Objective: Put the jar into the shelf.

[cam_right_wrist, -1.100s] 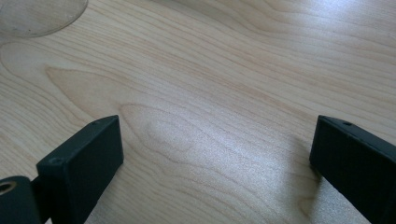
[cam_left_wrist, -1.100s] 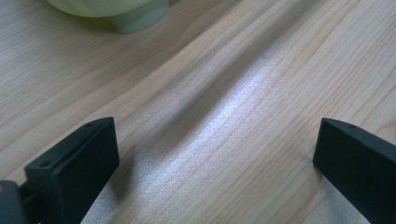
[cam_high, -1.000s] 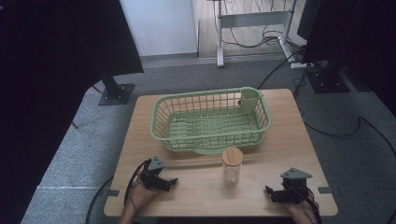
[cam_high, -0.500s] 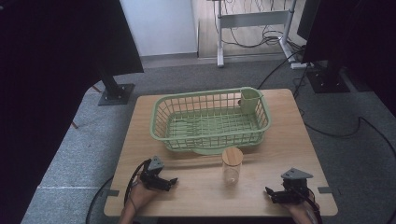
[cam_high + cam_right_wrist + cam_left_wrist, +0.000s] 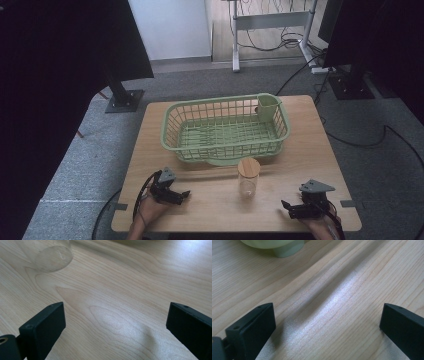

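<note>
A clear glass jar (image 5: 248, 178) with a round wooden lid stands upright on the wooden table (image 5: 220, 210), just in front of a green wire dish basket (image 5: 175, 117). A green cup holder (image 5: 268, 106) hangs in the basket's far right corner. My left gripper (image 5: 186, 194) rests near the front left edge, open, pointing right toward the jar. Low at the front right, my right gripper (image 5: 284, 206) is open and points left. The jar's base (image 5: 53, 257) shows ahead of the right gripper's jaws. A green basket foot (image 5: 287, 248) shows ahead of the left gripper (image 5: 327, 320).
Bare wood lies between both pairs of jaws and around the jar. Grey carpet surrounds the table. Black stands (image 5: 122, 97) and cables (image 5: 295, 40) sit on the floor behind it, with dark screens to either side.
</note>
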`<state>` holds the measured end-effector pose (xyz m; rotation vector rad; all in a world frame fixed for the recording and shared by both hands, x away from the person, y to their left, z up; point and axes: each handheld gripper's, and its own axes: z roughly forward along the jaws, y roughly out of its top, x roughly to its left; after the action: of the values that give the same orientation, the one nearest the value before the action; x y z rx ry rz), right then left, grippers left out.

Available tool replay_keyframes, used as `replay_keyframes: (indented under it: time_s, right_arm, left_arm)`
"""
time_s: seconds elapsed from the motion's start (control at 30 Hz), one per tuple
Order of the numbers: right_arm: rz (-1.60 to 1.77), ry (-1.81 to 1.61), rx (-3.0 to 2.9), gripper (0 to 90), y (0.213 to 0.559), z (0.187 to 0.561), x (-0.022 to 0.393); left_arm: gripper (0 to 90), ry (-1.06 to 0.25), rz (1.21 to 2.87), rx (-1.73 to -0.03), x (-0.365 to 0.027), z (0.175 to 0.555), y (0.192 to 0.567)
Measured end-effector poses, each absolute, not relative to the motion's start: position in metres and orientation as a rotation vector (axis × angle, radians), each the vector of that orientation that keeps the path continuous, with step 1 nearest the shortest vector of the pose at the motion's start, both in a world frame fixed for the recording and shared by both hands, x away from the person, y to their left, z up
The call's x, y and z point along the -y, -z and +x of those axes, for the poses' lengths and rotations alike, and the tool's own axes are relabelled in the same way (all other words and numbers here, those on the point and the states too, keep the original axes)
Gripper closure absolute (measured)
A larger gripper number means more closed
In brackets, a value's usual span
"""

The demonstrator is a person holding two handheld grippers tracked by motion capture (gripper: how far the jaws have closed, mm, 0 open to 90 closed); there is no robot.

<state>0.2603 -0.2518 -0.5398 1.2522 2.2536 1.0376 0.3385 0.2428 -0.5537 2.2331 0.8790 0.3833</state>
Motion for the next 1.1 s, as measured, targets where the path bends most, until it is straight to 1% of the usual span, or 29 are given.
replay_keyframes:
  time_s: [1.1]
  right_arm:
    - [1.117,-1.189,-2.239,2.8,0.501,0.266,0.231]
  left_arm:
    - [0.0,-0.384,2.232,-0.881,-0.243,0.339,0.554]
